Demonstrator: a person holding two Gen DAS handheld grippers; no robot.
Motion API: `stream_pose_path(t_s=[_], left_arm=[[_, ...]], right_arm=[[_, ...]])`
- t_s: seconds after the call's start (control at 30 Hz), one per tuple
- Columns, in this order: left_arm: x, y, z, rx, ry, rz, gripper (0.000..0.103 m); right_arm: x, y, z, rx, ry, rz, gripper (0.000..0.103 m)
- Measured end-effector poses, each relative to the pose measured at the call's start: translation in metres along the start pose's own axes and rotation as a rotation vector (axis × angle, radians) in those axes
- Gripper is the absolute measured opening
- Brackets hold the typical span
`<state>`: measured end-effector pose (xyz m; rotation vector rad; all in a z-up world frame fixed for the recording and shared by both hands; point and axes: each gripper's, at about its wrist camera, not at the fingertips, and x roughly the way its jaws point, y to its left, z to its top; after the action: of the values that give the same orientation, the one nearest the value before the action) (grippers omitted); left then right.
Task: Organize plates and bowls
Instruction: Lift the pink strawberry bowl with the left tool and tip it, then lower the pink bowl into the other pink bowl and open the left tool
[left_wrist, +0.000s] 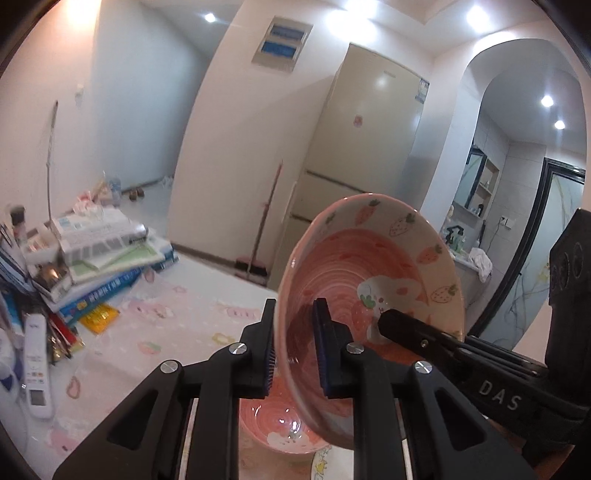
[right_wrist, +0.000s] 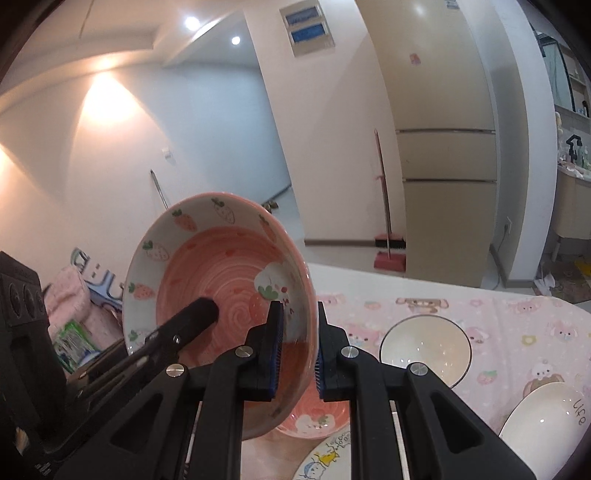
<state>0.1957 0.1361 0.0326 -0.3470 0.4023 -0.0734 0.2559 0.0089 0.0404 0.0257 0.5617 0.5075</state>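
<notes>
Here both grippers clamp one pink strawberry-print bowl (left_wrist: 373, 280), held up on edge above the table with its inside facing the cameras. The left gripper (left_wrist: 293, 343) has its jaws nearly closed over the bowl's rim, one pad inside and one outside the wall. The right gripper (right_wrist: 299, 347) pinches the opposite side of the rim the same way. Below the raised bowl a second pink bowl (right_wrist: 317, 419) of matching print sits upright on the pink cartoon tablecloth (right_wrist: 517, 321). Just in front of that lies a plate with cartoon drawings (right_wrist: 325, 459), only partly seen. To the right stand a cream bowl with a dark rim (right_wrist: 424, 343) and, nearer, a white dish lettered "life" (right_wrist: 546, 424). A stack of books (left_wrist: 110, 258) occupies the table's left side.
</notes>
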Motion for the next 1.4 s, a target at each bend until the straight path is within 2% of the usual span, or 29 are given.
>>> stream_pose_path(t_s=[0.1,0.3,0.4,0.73,0.87,1.13,1.4], left_arm=[[0.017,0.008,-0.007,-0.016,0.067,0.002,0.016],[0.047,0.007,-0.025,-0.012,0.258,0.076,0.016],[0.055,0.011,-0.033,-0.010,0.317,0.104,0.017],[0.065,0.007,-0.041,0.044,0.361,0.134,0.017],[0.067,0.005,-0.043,0.093,0.363,0.161,0.012],[0.075,0.009,-0.048,0.103,0.397,0.203,0.011],[0.078,0.010,-0.050,0.103,0.394,0.185,0.011]], right_arm=[[0.024,-0.012,-0.009,0.036,0.074,0.001,0.016],[0.061,-0.022,-0.024,0.051,0.236,-0.090,0.016],[0.073,-0.025,-0.030,0.069,0.302,-0.087,0.016],[0.082,-0.016,-0.042,-0.021,0.355,-0.199,0.016],[0.076,-0.010,-0.039,-0.079,0.348,-0.260,0.016],[0.091,-0.023,-0.048,0.000,0.446,-0.240,0.016],[0.089,-0.024,-0.051,-0.018,0.450,-0.269,0.016]])
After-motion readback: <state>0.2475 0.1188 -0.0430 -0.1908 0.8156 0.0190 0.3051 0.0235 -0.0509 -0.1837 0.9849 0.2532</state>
